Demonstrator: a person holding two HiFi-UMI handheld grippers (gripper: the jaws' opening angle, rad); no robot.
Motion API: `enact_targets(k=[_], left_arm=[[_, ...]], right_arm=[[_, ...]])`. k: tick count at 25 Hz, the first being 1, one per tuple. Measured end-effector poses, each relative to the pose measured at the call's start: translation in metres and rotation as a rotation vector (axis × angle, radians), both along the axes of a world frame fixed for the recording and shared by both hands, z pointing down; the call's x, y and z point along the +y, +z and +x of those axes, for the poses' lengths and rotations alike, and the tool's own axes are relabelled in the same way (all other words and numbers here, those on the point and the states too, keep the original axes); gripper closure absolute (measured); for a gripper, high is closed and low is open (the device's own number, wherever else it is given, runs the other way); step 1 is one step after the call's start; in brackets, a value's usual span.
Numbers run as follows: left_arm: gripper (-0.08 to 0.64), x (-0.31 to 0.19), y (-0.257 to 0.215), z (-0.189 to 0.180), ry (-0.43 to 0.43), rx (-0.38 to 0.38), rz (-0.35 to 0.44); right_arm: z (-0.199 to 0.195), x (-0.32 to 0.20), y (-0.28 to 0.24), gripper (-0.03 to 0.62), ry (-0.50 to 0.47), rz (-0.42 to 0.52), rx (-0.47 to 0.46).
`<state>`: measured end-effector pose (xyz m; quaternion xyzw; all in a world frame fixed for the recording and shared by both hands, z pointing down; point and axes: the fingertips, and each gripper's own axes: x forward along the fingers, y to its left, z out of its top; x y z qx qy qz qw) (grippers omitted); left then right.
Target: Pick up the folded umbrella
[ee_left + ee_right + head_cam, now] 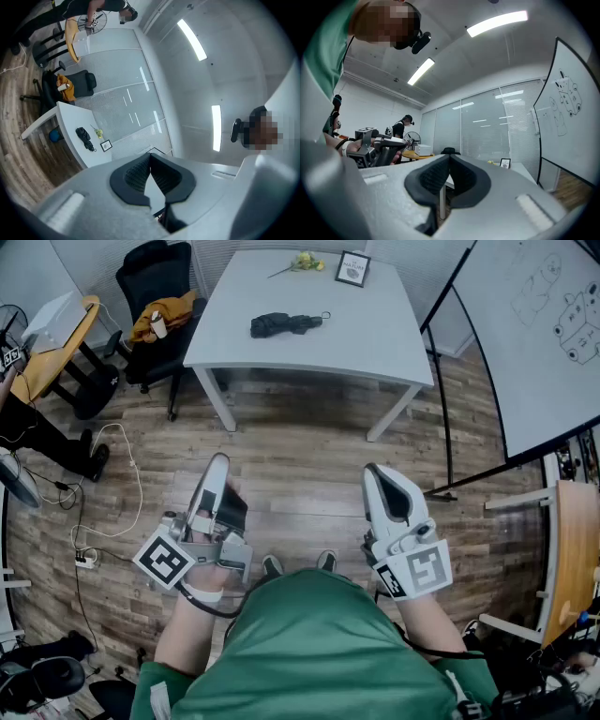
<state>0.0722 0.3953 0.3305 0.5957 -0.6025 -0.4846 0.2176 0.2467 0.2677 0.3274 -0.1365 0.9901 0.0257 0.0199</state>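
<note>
A black folded umbrella (284, 324) lies on the white table (375, 343) far ahead of me; the left gripper view shows the umbrella (85, 138) small at its left. My left gripper (218, 463) hangs over the wooden floor well short of the table, jaws shut with nothing between them (150, 155). My right gripper (373, 472) hovers level beside it, also shut and empty (449, 157). Both stay close to my body, far from the umbrella.
On the table's far edge stand a small framed picture (352, 269) and yellow flowers (306, 261). A black office chair (159, 296) with an orange garment stands left of the table. A whiteboard (534, 334) leans at the right. Cables (112, 493) trail on the floor at left.
</note>
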Motion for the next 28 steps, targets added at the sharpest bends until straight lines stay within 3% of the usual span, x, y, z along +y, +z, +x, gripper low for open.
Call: enact_targets(k=[12,14,17,22,24,28], left_arm=[[0.551,0.008,0.005,-0.012,-0.008,-0.008,-0.013],[0.551,0.011,0.013,-0.017,-0.018,-0.096,-0.105],[0.551,0.017,0.02,-0.029,-0.075,-0.367,-0.319],[0.551,0.026,0.017,-0.054,-0.165,-0.717,-0.436],[0.551,0.025,0.017,-0.064,-0.18,-0.783,-0.451],[0.551,0.013,0.025,-0.081,-0.17,-0.765,-0.447]], right_arm=[[-0.013,0.01,0.003,0.589,-0.022,-0.008,0.003],[-0.019,0.018,0.002,0.589,-0.034,-0.006,-0.001],[-0.033,0.025,-0.002,0.589,-0.018,0.001,-0.004],[-0.05,0.014,0.0,0.589,0.057,-0.058,-0.005],[-0.053,0.007,0.002,0.589,0.088,-0.077,-0.006],[-0.063,-0.002,0.011,0.589,0.099,-0.073,0.018]])
